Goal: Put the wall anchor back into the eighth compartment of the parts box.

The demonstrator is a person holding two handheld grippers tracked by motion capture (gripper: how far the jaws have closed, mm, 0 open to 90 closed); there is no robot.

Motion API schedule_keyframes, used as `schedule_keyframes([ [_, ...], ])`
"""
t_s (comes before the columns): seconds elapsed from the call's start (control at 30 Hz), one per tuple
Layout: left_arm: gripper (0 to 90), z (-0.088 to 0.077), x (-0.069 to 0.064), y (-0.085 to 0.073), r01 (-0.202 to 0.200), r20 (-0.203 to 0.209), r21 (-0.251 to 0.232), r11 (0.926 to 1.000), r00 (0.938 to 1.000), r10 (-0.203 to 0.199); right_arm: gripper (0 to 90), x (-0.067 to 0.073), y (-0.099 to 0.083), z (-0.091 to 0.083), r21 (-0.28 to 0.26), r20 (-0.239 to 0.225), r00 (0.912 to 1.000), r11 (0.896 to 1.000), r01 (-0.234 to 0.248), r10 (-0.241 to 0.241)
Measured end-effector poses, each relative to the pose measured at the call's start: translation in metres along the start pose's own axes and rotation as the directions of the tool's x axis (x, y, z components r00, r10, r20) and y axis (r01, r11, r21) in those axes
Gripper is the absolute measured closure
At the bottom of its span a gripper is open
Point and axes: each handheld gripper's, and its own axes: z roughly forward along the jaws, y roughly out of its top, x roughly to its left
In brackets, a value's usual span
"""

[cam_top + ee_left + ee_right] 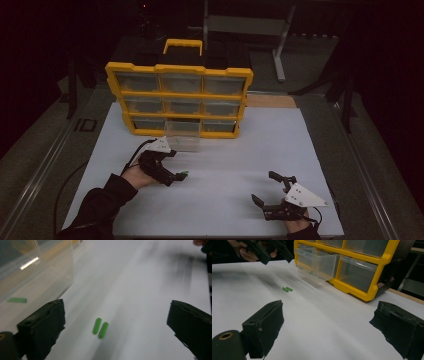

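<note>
High view: a yellow plastic organiser cabinet with nine clear drawers (pixel 179 96) stands at the far edge of a white table top (pixel 225 165). Its bottom-middle clear plastic drawer (pixel 183 134) is pulled out toward the person. Just in front of that drawer and a little to its left, the left gripper (pixel 175 176) is held in the person's left hand (pixel 134 176), its jaws apart above two small green plastic pegs (pixel 184 174) that lie side by side on the table, nearly touching each other. In the left gripper view the pegs (pixel 100 328) rest between the two black jaws, touched by neither, and one more green piece (pixel 17 300) lies flat inside the drawer (pixel 37 277). The right gripper (pixel 265 189) hovers well away from the cabinet, near the table's front right corner, jaws wide apart and holding nothing. The right gripper view looks across the table at the pegs (pixel 287 289) and the open drawer (pixel 317 263).
</note>
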Motion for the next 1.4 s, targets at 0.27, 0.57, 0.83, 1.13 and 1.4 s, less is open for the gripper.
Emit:
schedule_keyframes([
  [0.27,23.0,0.015,0.008,-0.012,0.005,-0.008,0.015,0.9999,1.0,-0.004,8.8,0.001,0.001,-0.001,-0.002,0.001,1.0,1.0,0.007,-0.007],
  [0.57,46.2,0.028,0.016,-0.02,0.032,-0.033,0.041,0.9986,0.999,-0.031,8.8,0.002,0.001,0.0,0.0,-0.005,1.0,1.0,0.007,-0.007],
  [0.83,63.5,0.035,0.019,-0.023,0.012,-0.034,0.058,0.9982,0.9994,-0.01,8.8,0.001,0.0,0.0,0.002,-0.011,0.9999,1.0,0.008,-0.008],
  [1.13,78.4,0.046,0.019,-0.022,-0.013,-0.028,0.091,0.9957,0.9995,0.016,8.8,0.001,0.001,0.0,0.001,-0.009,0.9999,1.0,0.008,-0.007],
  [1.4,83.9,0.047,0.018,-0.022,-0.051,-0.046,0.104,0.9933,0.9974,0.056,8.8,0.002,0.001,0.0,0.0,-0.009,0.9999,1.0,0.007,-0.007],
])
